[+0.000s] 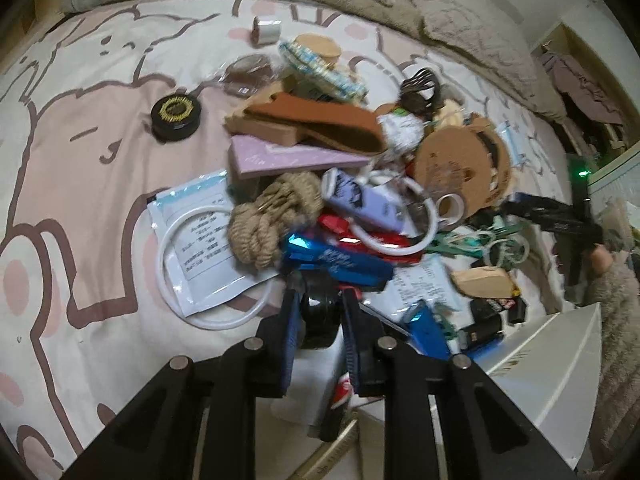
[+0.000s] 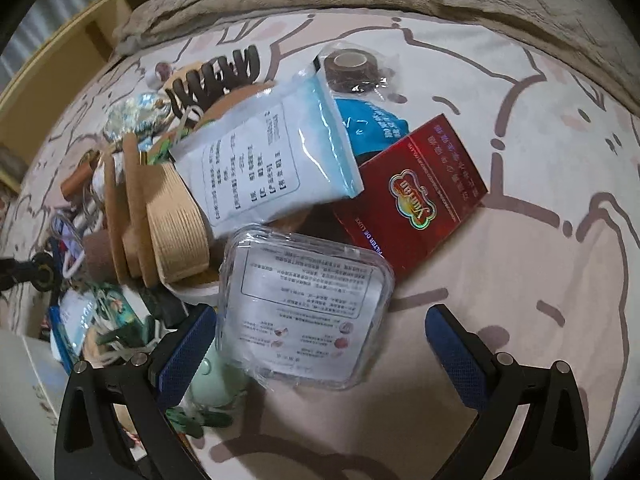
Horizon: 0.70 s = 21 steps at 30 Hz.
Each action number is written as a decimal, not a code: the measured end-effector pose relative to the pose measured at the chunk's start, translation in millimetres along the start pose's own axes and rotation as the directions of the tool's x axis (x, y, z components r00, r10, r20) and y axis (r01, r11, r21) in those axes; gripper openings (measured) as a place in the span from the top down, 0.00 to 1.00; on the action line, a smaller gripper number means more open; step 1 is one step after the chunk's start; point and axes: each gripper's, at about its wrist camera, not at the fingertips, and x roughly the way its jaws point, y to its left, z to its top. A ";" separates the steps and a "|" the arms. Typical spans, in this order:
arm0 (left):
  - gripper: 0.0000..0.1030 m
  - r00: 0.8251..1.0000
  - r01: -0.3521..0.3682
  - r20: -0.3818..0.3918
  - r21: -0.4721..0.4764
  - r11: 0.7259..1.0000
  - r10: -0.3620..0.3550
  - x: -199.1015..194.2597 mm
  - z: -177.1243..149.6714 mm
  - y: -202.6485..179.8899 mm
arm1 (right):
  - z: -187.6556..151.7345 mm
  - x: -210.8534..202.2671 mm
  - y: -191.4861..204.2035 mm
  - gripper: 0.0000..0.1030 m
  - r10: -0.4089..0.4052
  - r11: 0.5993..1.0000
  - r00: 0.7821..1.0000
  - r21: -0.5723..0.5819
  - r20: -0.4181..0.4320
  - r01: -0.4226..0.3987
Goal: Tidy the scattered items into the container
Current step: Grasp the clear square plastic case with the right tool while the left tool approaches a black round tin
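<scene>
left gripper [image 1: 320, 312] is clamped on a black cylindrical thing [image 1: 320, 316], blurred, can't tell what it is. it sits at the near edge of the pile, just below the blue foil wrapper [image 1: 336, 258].

landmark = jute rope coil [image 1: 276, 216]:
- touching it on the left: printed sachet [image 1: 196, 240] with a white ring [image 1: 208, 264] looped around it
- just above: pink flat box [image 1: 280, 156], brown felt strip [image 1: 320, 122] stacked on that
- right of it: purple-white tube [image 1: 360, 200], second white ring [image 1: 404, 216], red wrapper under both
- further right: cardboard spool [image 1: 452, 160]
- well up-left, apart from the pile: black round tin [image 1: 176, 116] alone on the bedsheet [image 1: 80, 168]
- lower right: white container [image 1: 560, 356], only rim and wall show, contents not visible. a fuzzy sleeve [image 1: 616, 280] is at its far side.

right gripper [image 2: 322, 348] has jaws wide apart, nothing gripped. clear plastic case [image 2: 308, 308] lies between the fingers, nearer the left pad. behind the case: red cigarette pack [image 2: 412, 196], white-blue mask packet [image 2: 272, 152], twine spool [image 2: 168, 216], black hair claw [image 2: 216, 76]. mint-green object [image 2: 212, 384] is jammed by the left finger.
</scene>
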 end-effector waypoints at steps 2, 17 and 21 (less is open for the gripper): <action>0.88 1.000 0.014 0.014 0.002 1.000 -0.014 -4.7 1.1 -3.8 | -0.7 2.9 -2.3 0.00 0.017 1.000 1.000 0.006 -0.010 -0.017; 0.59 0.997 -0.060 -0.055 0.053 0.997 0.063 18.1 -10.4 -4.0 | -17.9 -23.2 -5.6 0.25 0.001 0.997 0.999 0.071 0.049 -0.005; 0.45 0.995 -0.072 -0.069 0.042 0.997 0.074 24.9 -12.8 -0.3 | -23.4 -36.4 -10.2 0.56 0.007 0.994 0.997 0.106 0.081 -0.016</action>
